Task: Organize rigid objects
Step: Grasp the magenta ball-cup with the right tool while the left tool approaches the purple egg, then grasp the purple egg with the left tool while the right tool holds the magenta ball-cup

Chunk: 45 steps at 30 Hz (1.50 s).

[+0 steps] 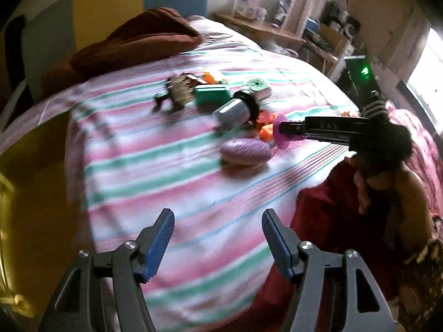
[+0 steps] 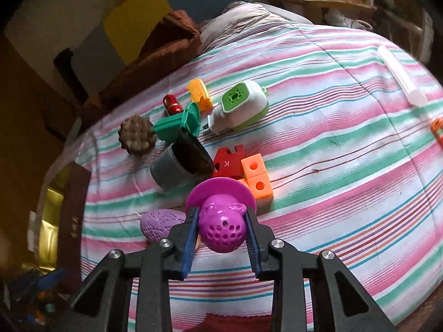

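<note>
- The right gripper point(image 2: 221, 221) has its two blue fingers closed tight on a purple toy point(image 2: 223, 228) with little holes and a round flat rim. The toy is up off the bed, over the orange blocks point(image 2: 256, 177).
- The left gripper point(image 1: 218, 238) is wide open and holds nothing. It hangs over a bare part of the striped bedspread point(image 1: 166, 166), well apart from the toys.
- Most toys lie in a loose bunch in the middle of the bed: a purple egg shape point(image 2: 163, 225), a grey cup point(image 2: 169, 171) on its side, a red block point(image 2: 229, 160), a green piece point(image 2: 177, 126), a brown bumpy disc point(image 2: 137, 135), a small red can point(image 2: 172, 104), a yellow piece point(image 2: 199, 94) and a green and white gadget point(image 2: 241, 108).
- A white stick point(image 2: 401, 77) and another orange thing point(image 2: 437, 132) lie far off by themselves.
- I think the tidying has only just begun. One toy is picked up, and I cannot see a box or spot for it. Nearly all the rest is left to sort.
</note>
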Motion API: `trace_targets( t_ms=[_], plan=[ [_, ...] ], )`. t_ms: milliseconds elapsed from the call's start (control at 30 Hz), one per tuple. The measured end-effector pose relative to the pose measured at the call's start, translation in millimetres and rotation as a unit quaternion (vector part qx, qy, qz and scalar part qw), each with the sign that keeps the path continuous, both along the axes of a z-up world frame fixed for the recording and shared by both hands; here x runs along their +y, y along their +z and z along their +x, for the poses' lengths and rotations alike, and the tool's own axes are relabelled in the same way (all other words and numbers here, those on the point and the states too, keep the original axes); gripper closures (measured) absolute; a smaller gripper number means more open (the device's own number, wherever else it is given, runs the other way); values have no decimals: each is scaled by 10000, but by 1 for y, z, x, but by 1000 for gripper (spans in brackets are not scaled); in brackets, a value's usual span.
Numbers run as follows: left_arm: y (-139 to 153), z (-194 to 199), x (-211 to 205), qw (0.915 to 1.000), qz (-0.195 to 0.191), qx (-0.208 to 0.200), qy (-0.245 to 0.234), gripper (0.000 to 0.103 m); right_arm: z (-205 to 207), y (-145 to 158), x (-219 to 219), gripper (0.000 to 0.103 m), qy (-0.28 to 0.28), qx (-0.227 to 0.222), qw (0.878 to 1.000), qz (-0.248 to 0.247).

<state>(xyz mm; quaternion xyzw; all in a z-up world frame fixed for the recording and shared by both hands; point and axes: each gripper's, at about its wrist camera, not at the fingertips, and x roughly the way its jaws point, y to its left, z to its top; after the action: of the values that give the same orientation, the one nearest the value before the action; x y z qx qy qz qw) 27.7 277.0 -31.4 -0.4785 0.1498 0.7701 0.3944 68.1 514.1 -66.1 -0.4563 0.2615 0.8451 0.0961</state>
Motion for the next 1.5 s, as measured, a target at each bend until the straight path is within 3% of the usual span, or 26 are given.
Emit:
trace_targets(
  t_ms=[167,300,500,600,800,900,1133,1267,1333,1500],
  plan=[
    [-14,-23,48,9991,-147,-12,-392,36,4,1,8,71,-177,101,9996,-175],
    [-26,-36,81,9966,-256,473,-631,36,10,3,19,71,-402,255,9983,-342],
    [-52,-47,106,9941,-240,391,-984,36,11,1,29,71,-598,324,9962,-539],
    [-57,-44,101,9934,107,-52,-1138,36,10,1,28,71,-571,316,9965,-523],
    [-55,-12,86,9862,353,-344,-1582,36,10,0,30,71,-626,353,9954,-629],
    [-50,-8,88,9900,247,113,-1381,36,11,1,30,71,-634,366,9955,-605],
    [-55,-13,112,9921,-38,699,-1045,37,13,2,33,71,-674,438,9950,-591],
    [-71,-23,108,9951,-15,422,-898,52,13,1,34,71,-663,462,9946,-647],
    [-74,-21,100,9949,144,537,-844,58,12,0,33,71,-633,449,9948,-661],
    [-76,-15,83,9954,236,655,-658,59,11,1,30,71,-515,513,9951,-663]
  ],
)
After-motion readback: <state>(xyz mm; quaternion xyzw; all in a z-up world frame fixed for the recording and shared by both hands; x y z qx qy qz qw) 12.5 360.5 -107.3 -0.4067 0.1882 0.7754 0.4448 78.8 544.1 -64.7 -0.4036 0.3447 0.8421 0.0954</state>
